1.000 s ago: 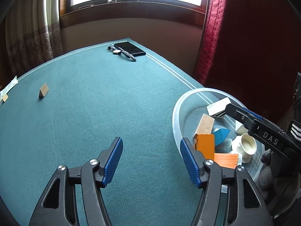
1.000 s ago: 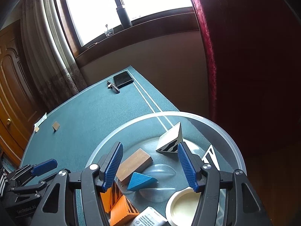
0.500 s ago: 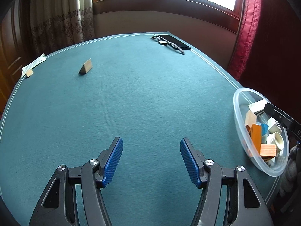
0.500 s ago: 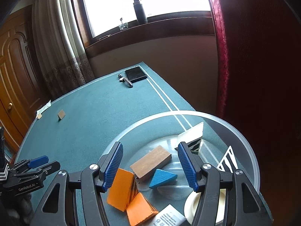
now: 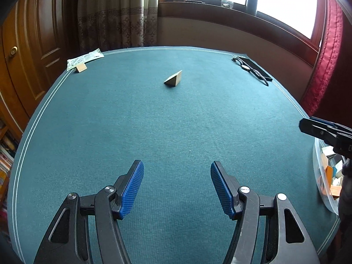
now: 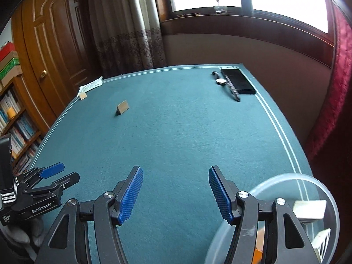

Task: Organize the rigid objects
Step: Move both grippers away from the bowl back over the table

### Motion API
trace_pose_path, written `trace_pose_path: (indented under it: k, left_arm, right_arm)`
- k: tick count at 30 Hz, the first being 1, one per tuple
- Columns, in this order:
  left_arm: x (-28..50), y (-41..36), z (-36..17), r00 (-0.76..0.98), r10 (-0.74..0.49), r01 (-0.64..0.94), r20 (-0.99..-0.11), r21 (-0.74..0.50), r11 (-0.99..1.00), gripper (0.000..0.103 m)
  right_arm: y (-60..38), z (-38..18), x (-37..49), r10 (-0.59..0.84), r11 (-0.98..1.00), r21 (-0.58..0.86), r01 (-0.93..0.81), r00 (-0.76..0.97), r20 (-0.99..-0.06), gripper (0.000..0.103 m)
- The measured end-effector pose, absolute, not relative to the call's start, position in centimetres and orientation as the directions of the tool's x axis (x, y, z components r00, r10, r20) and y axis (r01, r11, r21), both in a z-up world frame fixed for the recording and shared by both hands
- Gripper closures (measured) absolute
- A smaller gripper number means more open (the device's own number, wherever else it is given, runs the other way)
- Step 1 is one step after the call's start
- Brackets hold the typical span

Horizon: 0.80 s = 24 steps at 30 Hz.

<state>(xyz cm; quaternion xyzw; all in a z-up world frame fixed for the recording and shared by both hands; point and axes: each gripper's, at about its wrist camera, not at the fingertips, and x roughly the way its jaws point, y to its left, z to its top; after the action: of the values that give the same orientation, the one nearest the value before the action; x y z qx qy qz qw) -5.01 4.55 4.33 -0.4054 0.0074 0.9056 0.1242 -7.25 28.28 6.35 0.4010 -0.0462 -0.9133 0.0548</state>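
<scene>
The table (image 5: 176,132) wears matt, finely ribbed teal cloth. Ahead of the left tool (image 5: 177,189), a wedge block (image 5: 174,79) shows pale bare wood. Both tools carry rough blue rubbery pads (image 6: 131,194) on glossy black plastic. Beside the right tool (image 6: 176,192), the bowl (image 6: 308,177) is clear, smooth plastic.

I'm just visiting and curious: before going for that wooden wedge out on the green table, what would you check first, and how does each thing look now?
1. Left gripper open, holding nothing: ok.
2. Right gripper open, holding nothing: ok.
3. Wooden wedge in plain sight, nothing touching it: ok.
4. Cloth between left gripper and wedge free of objects: ok.
5. Clear bowl on the table: ok.
6. Room left in the bowl: cannot tell.
</scene>
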Motion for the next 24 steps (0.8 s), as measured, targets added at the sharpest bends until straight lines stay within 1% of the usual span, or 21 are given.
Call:
trace_pose_path:
  k: [4,8,14,19,24]
  left_arm:
    - [-5.5,2.5,4.3,-0.650,0.189,-0.194,-0.736,-0.079,-0.978,0.039]
    - [-6.4,0.5,4.0,-0.649,0.161,-0.160,-0.744,-0.073,-0.984,0.039]
    - [-7.9,-2.3,3.6,-0.643,0.126,-0.106,-0.755,-0.075,-0.992,0.039]
    - [-9.1,-4.2,3.6,-0.643,0.093,-0.061,-0.760,-0.070,-0.996,0.039]
    - [-10.8,-5.8,3.8,-0.645,0.047,-0.021,-0.763,-0.044,-0.999,0.039]
  right_arm:
    - [25.1,5.4,-12.1,-0.186,-0.982,0.129,0.137,-0.618,-0.764,0.038]
    - [21.8,4.0,-15.9,-0.174,-0.977,0.058,0.203,-0.615,-0.769,0.038]
    - [19.1,2.0,-19.6,-0.167,-0.967,0.008,0.254,-0.611,-0.774,0.038]
    - [19.1,1.1,-22.5,-0.202,-0.966,0.058,0.252,-0.597,-0.777,0.038]
    - [18.3,0.7,-25.2,-0.208,-0.962,0.049,0.270,-0.601,-0.772,0.038]
